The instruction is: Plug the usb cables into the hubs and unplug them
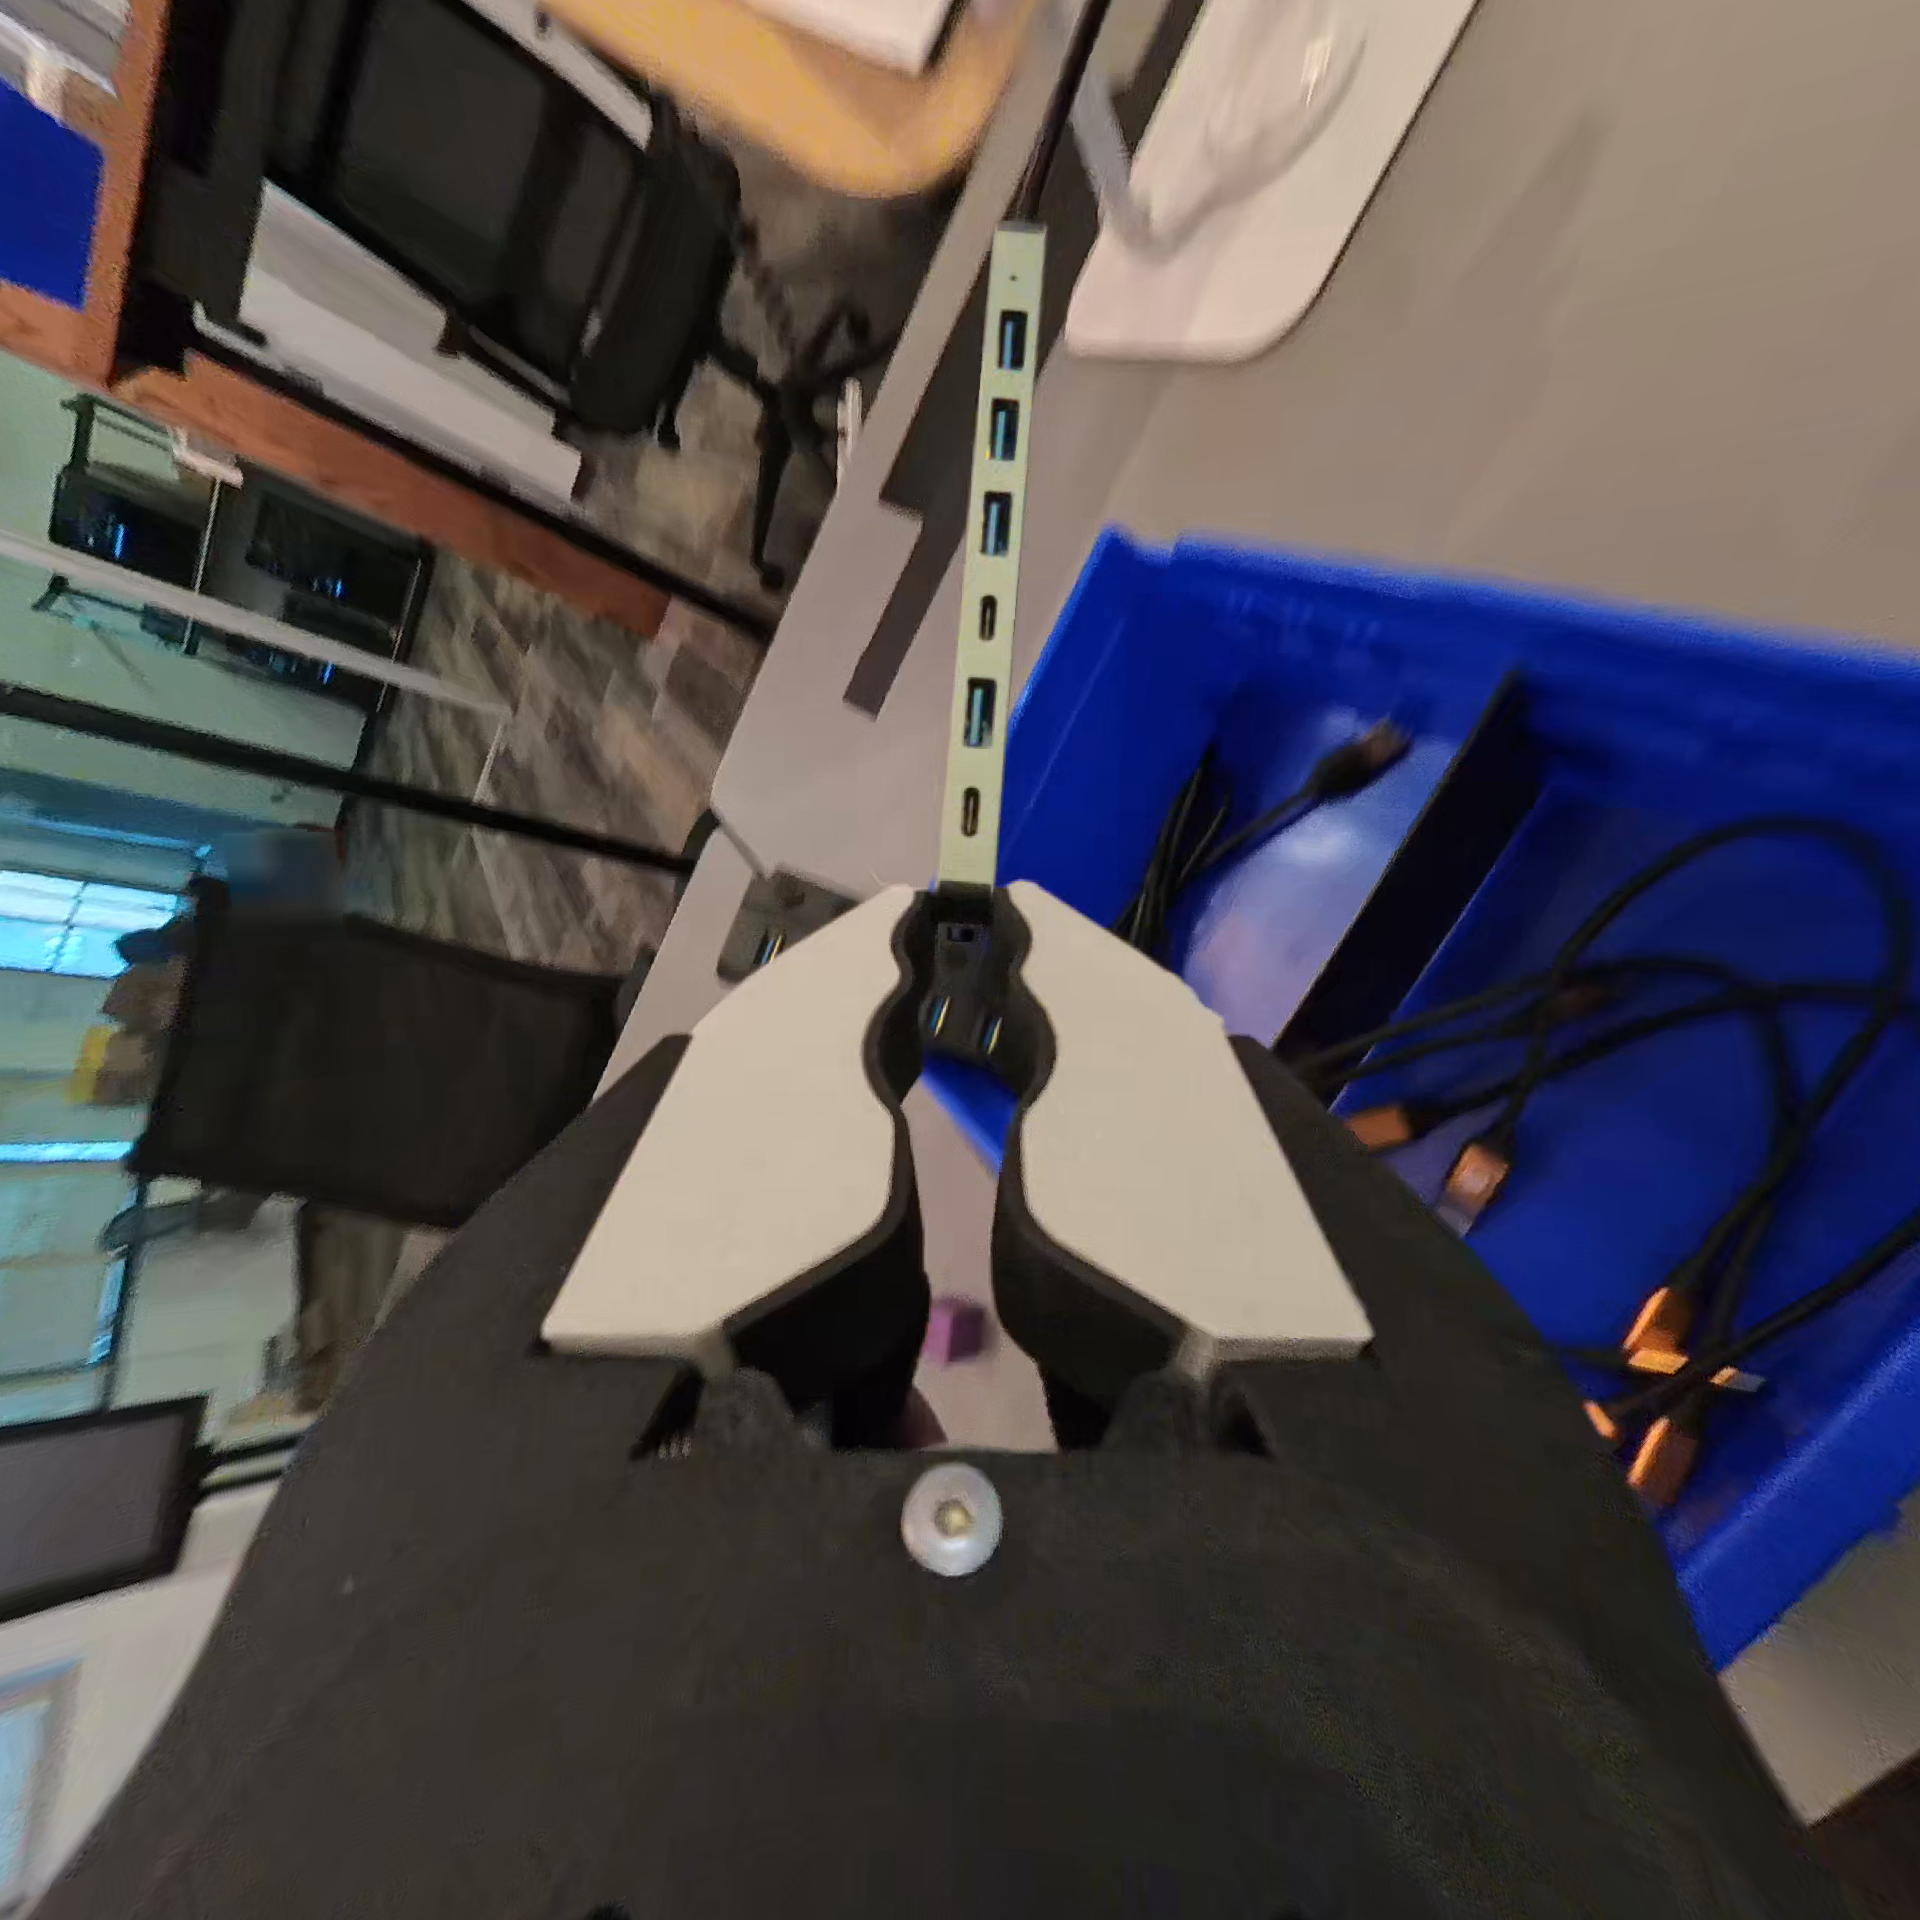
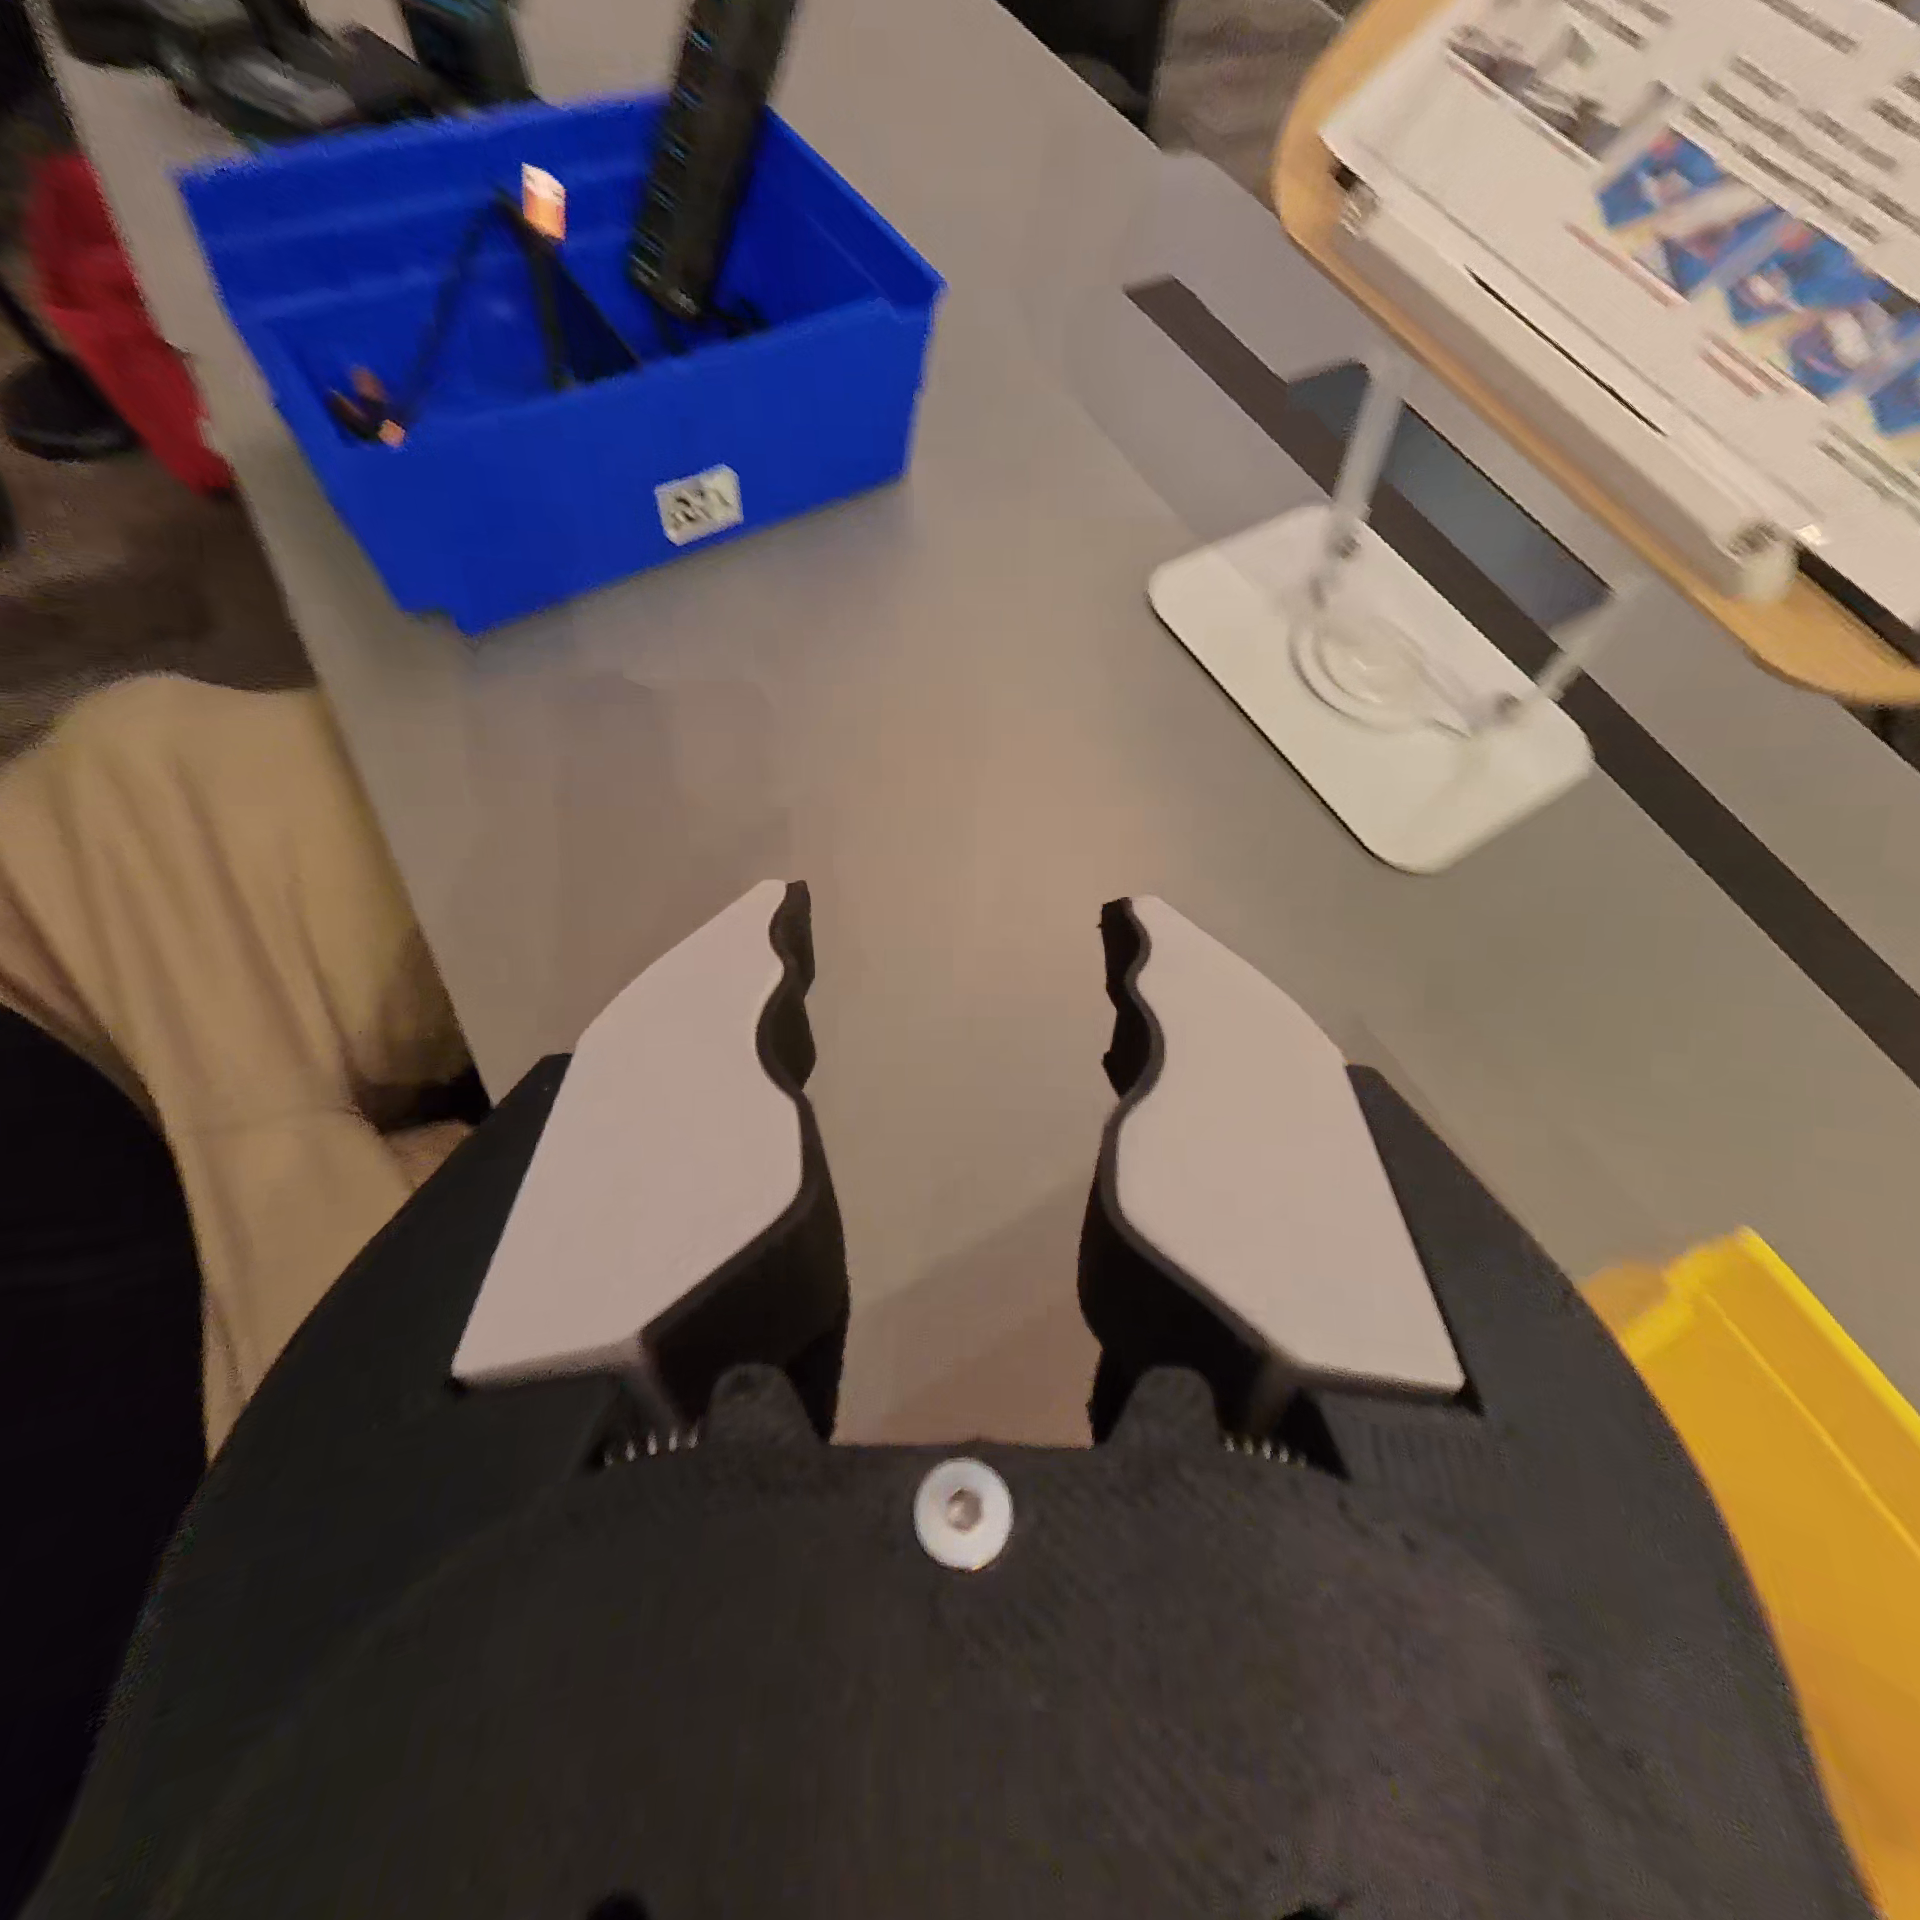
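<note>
My left gripper [image 1: 961,914] is shut on the near end of a long grey USB hub [image 1: 992,561] with several blue ports, held in the air above the blue bin [image 1: 1299,644]. The bin holds several black USB cables with orange plugs [image 1: 1475,1174] on both sides of a dark divider. In the right wrist view the same hub [image 2: 707,145] stands tilted over the blue bin [image 2: 582,488], with cables [image 2: 468,301] inside. My right gripper [image 2: 951,914] is open and empty over the grey table [image 2: 831,727], well short of the bin.
A white stand base [image 2: 1455,790] with clear rods carries a tan board and a printed sheet [image 2: 1683,239] at the right. A yellow bin [image 2: 1787,1455] sits at the lower right. A beige cloth [image 2: 177,914] lies off the table's left edge. The white base [image 1: 1247,249] also shows beyond the hub. The grippers' ends are close to 45 cm from one another.
</note>
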Tool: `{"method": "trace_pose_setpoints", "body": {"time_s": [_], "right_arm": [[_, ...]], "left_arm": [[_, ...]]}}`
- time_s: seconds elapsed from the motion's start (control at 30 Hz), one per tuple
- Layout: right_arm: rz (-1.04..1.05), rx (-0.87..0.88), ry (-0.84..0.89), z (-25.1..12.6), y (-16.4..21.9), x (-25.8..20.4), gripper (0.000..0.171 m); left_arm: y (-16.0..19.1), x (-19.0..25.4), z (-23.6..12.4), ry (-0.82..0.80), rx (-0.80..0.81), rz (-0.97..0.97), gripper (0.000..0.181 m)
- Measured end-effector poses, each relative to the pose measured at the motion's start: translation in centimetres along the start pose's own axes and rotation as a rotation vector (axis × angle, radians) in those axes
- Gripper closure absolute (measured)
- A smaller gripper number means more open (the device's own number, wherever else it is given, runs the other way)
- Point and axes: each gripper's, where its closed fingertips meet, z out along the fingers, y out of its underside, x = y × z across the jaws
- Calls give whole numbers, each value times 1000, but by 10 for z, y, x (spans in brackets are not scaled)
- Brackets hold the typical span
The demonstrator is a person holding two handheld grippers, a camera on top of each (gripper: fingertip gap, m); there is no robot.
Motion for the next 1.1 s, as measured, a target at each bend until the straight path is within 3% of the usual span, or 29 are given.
{"method": "trace_pose_setpoints", "body": {"time_s": [0.03, 0.17, 0.3, 0.53, 0.7, 0.87, 1.1], "right_arm": [[-1, 31, -36, 7, -9, -9, 116], [26, 169, -179, 35, -40, -39, 108], [11, 329, -272, 53, -72, -54, 111], [-103, 538, -358, 48, -102, -73, 113], [-193, 605, -363, 34, -108, -84, 122], [-251, 583, -386, 33, -97, -91, 159], [-377, 494, -352, 38, -84, -100, 158]], "left_arm": [[-12, 4, -2, 16, 52, -29, 170], [-66, 26, -8, 109, 270, -134, 170], [-123, 57, -15, 219, 460, -160, 171], [-201, 115, -33, 468, 714, -121, 171], [-222, 146, -29, 602, 755, -84, 171], [-230, 163, -27, 664, 772, -57, 170], [-223, 178, -25, 731, 736, -26, 171]]}}
